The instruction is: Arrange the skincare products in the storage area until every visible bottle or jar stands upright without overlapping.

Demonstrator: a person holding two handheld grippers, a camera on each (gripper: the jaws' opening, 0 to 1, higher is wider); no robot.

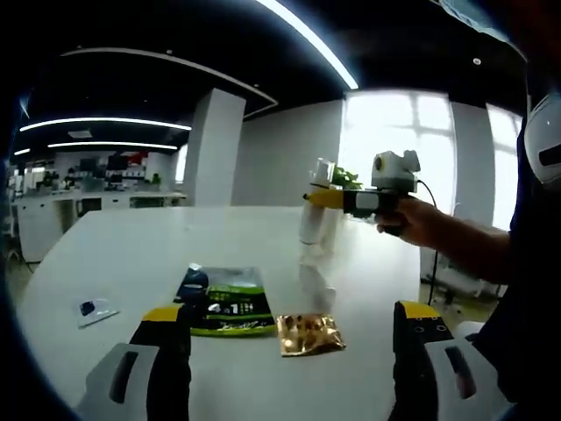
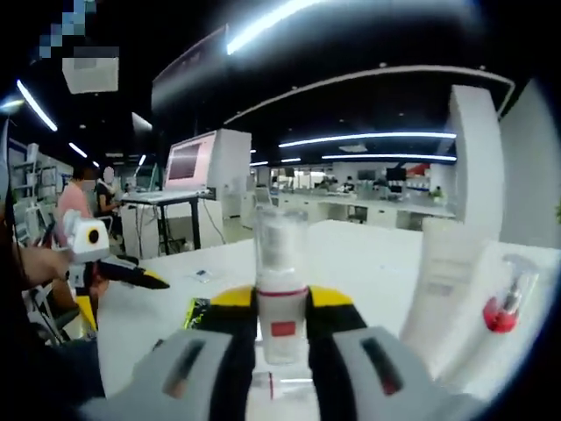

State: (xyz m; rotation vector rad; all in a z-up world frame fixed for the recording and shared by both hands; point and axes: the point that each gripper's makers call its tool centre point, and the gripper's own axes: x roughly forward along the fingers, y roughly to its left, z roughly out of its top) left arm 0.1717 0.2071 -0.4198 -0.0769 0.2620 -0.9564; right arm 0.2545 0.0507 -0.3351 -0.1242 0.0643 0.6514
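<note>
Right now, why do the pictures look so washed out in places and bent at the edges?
Left gripper view: bright windows behind the bottle bleach its outline. Right gripper view: the bottle in the right hand-held gripper sits close and soft; ceiling lights curve from fisheye distortion.

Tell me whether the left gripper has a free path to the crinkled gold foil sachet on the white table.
Probably yes. The left gripper is open, and the gold foil sachet lies flat just ahead between its jaws, with nothing over it; the green packet lies beside it.
</note>
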